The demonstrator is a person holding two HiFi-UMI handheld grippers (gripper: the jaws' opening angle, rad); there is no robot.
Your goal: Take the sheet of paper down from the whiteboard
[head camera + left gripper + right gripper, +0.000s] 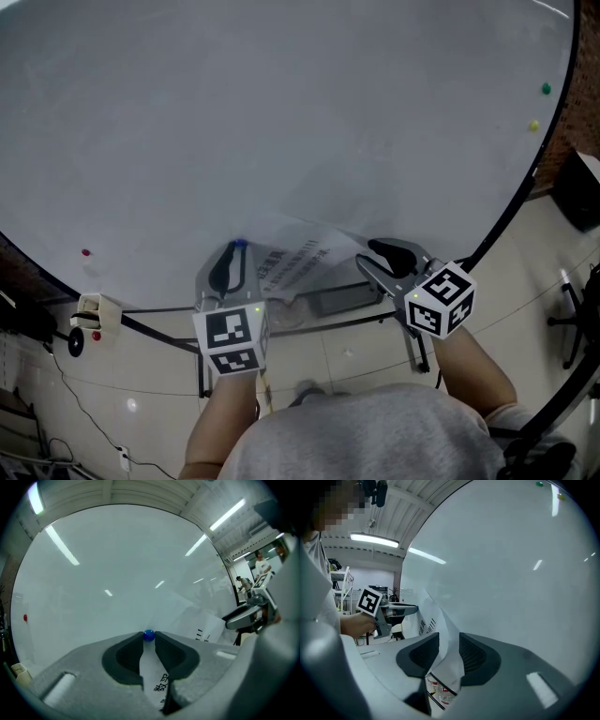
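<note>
A printed sheet of paper (300, 262) hangs low on the whiteboard (281, 122), its right side lifting away from the board. A small blue magnet (148, 635) pins its upper left corner. My left gripper (148, 638) points level at the board, and its fingertips pinch the blue magnet (240, 244) from both sides. At the sheet's right edge my right gripper (449, 641) stands open. The loose, curled paper (443, 634) runs between its wide jaws, and neither pad presses on it. In the head view the left gripper (230, 261) and the right gripper (378, 255) flank the sheet.
A red magnet (86, 252) sits on the board at the lower left; a green magnet (546, 89) and a yellow magnet (533, 125) sit at the upper right. The board's tray (337, 302) runs below the sheet. People (260, 566) stand far off beyond the board's right edge.
</note>
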